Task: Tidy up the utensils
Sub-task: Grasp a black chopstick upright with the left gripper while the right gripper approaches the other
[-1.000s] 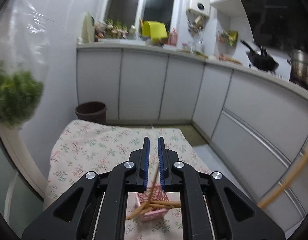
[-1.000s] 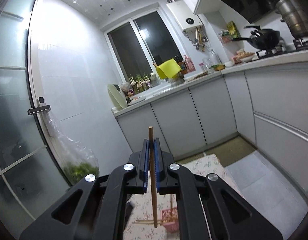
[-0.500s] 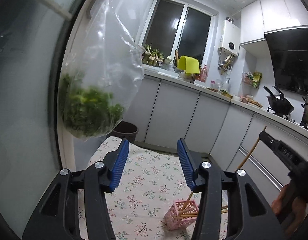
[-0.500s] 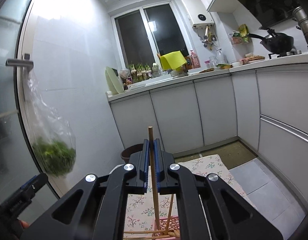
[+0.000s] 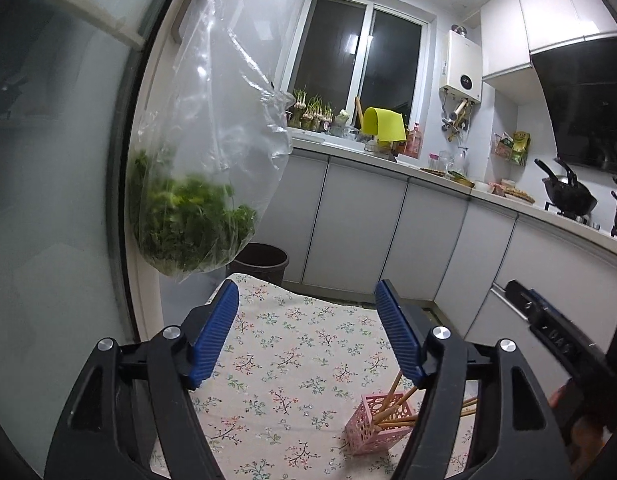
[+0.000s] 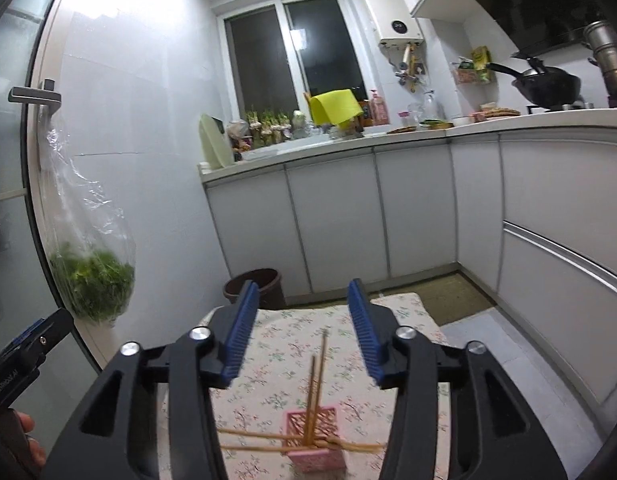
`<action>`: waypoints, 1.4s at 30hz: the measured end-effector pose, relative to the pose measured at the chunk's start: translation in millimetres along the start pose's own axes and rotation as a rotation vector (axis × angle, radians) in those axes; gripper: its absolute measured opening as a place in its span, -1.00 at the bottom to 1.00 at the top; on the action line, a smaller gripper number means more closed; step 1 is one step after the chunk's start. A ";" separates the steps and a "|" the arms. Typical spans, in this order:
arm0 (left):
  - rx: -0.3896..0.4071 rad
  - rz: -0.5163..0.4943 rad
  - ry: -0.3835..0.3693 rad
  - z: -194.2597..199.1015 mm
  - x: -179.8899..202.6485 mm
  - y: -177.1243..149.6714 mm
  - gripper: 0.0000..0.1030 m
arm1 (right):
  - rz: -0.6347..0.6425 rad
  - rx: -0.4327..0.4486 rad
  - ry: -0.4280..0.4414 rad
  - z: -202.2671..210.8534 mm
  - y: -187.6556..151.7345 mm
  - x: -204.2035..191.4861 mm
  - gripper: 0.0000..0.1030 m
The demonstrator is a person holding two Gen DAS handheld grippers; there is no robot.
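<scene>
Released: our right gripper (image 6: 300,332), clamped on a chopstick half a second ago, now has its jaws spread wide, and two chopsticks (image 6: 316,380) stand upright in the pink holder (image 6: 314,444) at 6 o'clock in its view. More chopsticks (image 6: 268,440) lie crosswise at the holder. Our left gripper (image 5: 306,332) has its jaws wide too, nothing between them, the pink holder at 5 o'clock on the floral-cloth worktop (image 5: 292,340). At 10 o'clock hangs a bag of greens (image 5: 192,216).
</scene>
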State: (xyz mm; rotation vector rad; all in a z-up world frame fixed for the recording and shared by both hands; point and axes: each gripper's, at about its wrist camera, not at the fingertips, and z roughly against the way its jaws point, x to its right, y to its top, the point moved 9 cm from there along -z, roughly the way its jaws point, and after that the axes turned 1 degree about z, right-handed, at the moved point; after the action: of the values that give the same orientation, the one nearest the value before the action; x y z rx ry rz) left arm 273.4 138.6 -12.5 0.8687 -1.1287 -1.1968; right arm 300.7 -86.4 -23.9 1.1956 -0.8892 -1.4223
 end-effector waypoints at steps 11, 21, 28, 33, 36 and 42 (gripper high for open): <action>-0.068 -0.114 0.022 17.7 29.4 -27.5 0.86 | -0.096 -0.131 -0.133 68.4 -54.9 57.0 0.87; -0.542 -0.427 -0.138 -8.8 76.4 -159.3 0.86 | -0.202 -0.484 -0.220 102.2 -191.0 121.2 0.87; -0.862 -0.644 -0.319 -20.1 118.5 -269.9 0.77 | -0.373 -0.581 -0.233 97.0 -230.6 159.0 0.87; -1.066 -0.651 -0.351 -33.8 126.4 -327.5 0.22 | -0.404 -0.603 -0.236 97.5 -237.7 169.7 0.87; -1.134 -0.654 -0.341 -43.9 127.2 -347.3 0.11 | -0.410 -0.622 -0.233 95.8 -239.9 171.7 0.87; -1.214 -0.667 -0.332 -58.4 122.5 -370.3 0.00 | -0.475 -0.690 -0.232 94.9 -255.9 176.3 0.87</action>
State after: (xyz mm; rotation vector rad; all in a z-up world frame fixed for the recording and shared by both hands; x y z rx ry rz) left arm 235.8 -54.2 -354.5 0.0524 -0.1431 -2.2497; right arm 151.5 -215.7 -281.9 0.7342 -0.2006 -2.0594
